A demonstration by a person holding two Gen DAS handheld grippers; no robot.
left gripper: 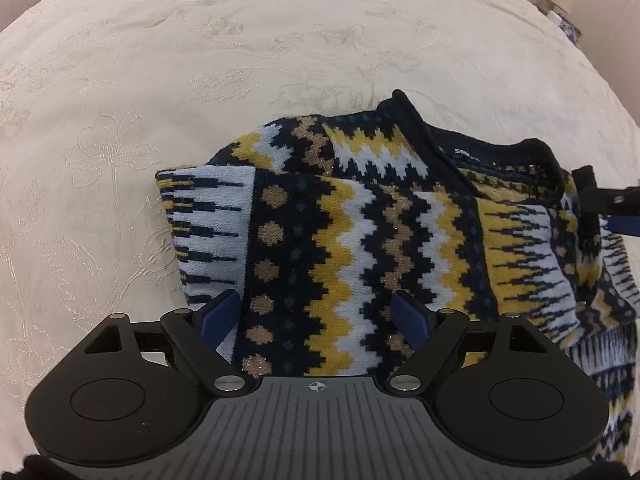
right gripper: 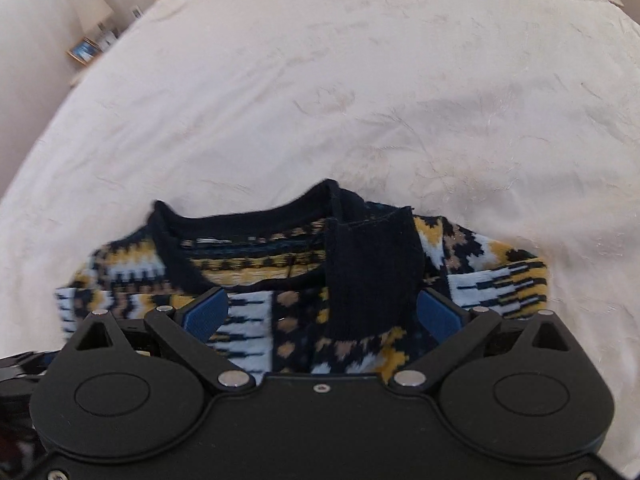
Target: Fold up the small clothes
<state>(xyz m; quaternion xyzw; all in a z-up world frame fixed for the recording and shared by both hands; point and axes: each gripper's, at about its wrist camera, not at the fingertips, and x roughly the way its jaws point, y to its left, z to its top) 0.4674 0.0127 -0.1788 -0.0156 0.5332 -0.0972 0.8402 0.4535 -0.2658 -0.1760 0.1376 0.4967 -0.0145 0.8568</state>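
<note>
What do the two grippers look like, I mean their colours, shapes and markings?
The left gripper has black link arms with silver pivot pins, two round black discs, blue finger pads and a grey ribbed top plate bearing a small cross-in-circle mark. The right gripper has the same build with blue pads, but its top plate is plain black with one small screw. No cables show.

One sweater (left gripper: 360, 232), two tongs (left gripper: 316, 320) (right gripper: 322, 316) (spread), one bedspread (left gripper: 200, 80).

Cream embroidered bedspread (left gripper: 200, 80), patterned knit sweater (left gripper: 360, 220) lying on it
</note>
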